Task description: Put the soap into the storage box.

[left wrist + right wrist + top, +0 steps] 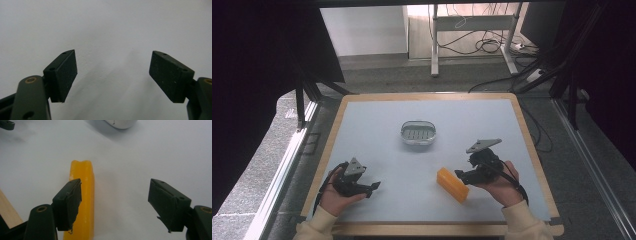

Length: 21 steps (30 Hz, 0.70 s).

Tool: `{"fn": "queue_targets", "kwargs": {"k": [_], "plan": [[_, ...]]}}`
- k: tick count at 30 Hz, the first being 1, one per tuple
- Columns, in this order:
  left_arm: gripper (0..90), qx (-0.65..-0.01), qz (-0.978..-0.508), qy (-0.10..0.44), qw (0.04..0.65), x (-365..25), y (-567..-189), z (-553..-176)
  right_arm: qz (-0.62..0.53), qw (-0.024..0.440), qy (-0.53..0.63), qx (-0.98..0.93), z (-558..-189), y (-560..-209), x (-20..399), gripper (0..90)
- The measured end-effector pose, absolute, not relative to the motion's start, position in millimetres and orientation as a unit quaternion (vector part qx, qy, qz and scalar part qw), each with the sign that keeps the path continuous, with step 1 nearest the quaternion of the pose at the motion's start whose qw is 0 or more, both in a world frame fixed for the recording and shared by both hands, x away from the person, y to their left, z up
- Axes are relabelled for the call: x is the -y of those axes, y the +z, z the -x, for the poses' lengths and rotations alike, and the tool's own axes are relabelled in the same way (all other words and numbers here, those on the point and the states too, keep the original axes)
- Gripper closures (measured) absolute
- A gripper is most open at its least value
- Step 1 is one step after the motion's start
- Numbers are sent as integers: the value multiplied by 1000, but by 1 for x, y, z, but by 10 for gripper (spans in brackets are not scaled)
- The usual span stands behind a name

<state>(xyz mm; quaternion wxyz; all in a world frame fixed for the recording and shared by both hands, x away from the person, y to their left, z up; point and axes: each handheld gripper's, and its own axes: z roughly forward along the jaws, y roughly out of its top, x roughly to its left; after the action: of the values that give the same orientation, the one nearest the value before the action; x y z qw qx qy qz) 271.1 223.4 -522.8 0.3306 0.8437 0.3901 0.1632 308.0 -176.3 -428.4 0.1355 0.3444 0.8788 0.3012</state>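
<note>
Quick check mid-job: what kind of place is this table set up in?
Probably a lab or workshop recording station, not a home: a bare white table with a wooden rim, metal frame rails beside it, loose cables on grey carpet, dark curtains at the sides.

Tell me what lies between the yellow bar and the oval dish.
Nothing: in the high view, bare table separates the yellow bar from the oval dish.

A lab-type recording setup is indicated. The counter [362, 102] is ringed by black curtains [257, 60] and metal framing [287, 160]; loose cables [484, 45] are seen on the floor [377, 75].
</note>
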Motion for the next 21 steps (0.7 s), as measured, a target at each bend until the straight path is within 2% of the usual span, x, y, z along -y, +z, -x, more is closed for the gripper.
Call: {"fn": "queue_targets", "kwargs": {"k": [21], "plan": [[224,-389,-844,163,332,-223,-523,-271,-321,113,263,-903,-300,-436,149,316]]}}
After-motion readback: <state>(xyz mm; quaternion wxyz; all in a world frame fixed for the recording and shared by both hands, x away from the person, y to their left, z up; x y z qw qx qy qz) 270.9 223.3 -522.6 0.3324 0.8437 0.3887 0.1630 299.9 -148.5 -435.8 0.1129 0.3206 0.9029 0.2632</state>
